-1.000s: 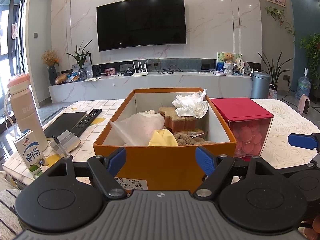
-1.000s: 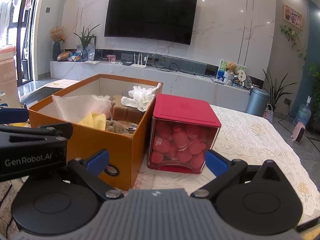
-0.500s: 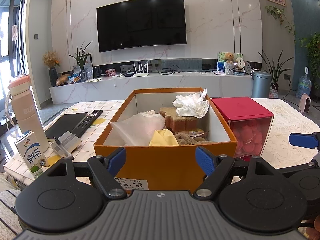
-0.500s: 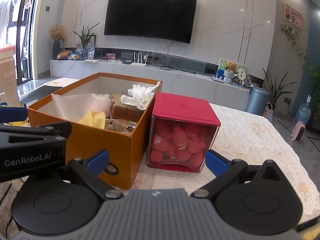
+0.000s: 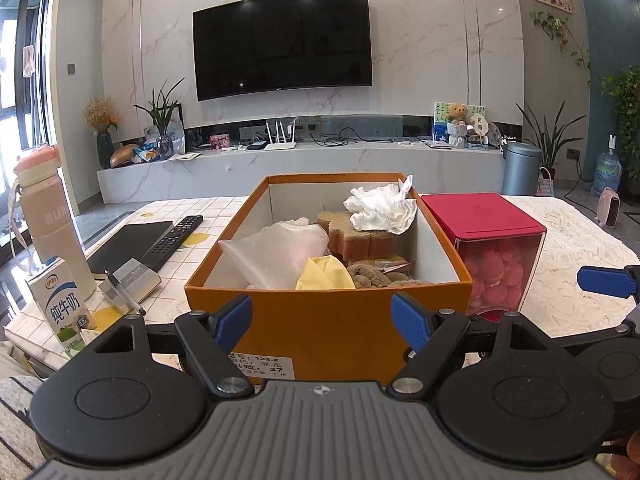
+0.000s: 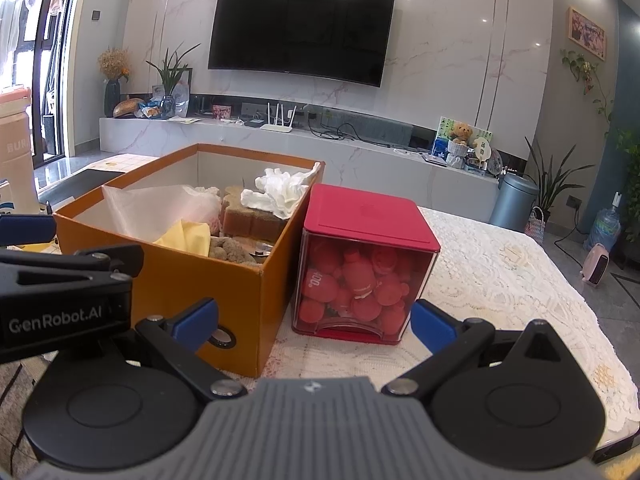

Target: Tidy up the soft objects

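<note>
An open orange cardboard box [image 5: 328, 320] [image 6: 176, 276] stands on the table. It holds a crumpled white tissue [image 5: 380, 208] [image 6: 280, 192], a brown sponge [image 5: 356, 236] [image 6: 252, 216], a clear plastic bag [image 5: 276, 252] [image 6: 160, 208], a yellow cloth [image 5: 324, 276] [image 6: 188, 236] and a brown fuzzy item [image 5: 368, 274] [image 6: 230, 248]. A red-lidded clear bin [image 5: 492, 256] [image 6: 364, 264] of red soft pieces stands against the box's right side. My left gripper [image 5: 322, 316] is open and empty before the box. My right gripper [image 6: 314, 316] is open and empty before the bin.
On the left of the table are a milk carton [image 5: 60, 308], a pink-capped bottle [image 5: 44, 216], a remote [image 5: 172, 236], a black notebook [image 5: 128, 244] and a pen on a pad [image 5: 128, 284]. A lace cloth [image 6: 500, 264] covers the right of the table.
Both grippers have drifted very slightly; the box and the bin sit where they were. Both stay open and empty.
</note>
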`<state>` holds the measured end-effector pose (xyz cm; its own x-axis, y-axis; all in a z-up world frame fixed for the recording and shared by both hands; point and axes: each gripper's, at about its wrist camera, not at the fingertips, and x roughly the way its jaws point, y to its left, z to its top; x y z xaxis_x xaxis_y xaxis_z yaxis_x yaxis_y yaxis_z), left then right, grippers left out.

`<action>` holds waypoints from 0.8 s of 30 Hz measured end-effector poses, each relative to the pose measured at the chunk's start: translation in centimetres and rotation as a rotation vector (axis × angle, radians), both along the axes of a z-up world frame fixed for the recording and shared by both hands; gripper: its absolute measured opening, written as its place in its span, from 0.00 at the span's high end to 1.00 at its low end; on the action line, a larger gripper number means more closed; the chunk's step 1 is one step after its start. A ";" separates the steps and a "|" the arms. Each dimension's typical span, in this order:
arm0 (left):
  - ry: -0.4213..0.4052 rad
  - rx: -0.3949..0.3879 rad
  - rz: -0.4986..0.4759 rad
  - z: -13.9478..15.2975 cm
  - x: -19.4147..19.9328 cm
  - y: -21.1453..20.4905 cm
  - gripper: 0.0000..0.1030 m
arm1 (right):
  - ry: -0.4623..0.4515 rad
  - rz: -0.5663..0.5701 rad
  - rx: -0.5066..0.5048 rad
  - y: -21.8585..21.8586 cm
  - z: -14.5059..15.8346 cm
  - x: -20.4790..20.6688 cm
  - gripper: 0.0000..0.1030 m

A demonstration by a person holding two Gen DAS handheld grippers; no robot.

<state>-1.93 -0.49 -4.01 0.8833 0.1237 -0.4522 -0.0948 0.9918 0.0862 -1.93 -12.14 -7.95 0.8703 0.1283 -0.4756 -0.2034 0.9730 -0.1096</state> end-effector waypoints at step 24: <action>0.026 -0.025 0.003 -0.2 -0.1 0.1 0.10 | 0.014 -0.006 -0.005 0.0 -0.1 0.1 0.03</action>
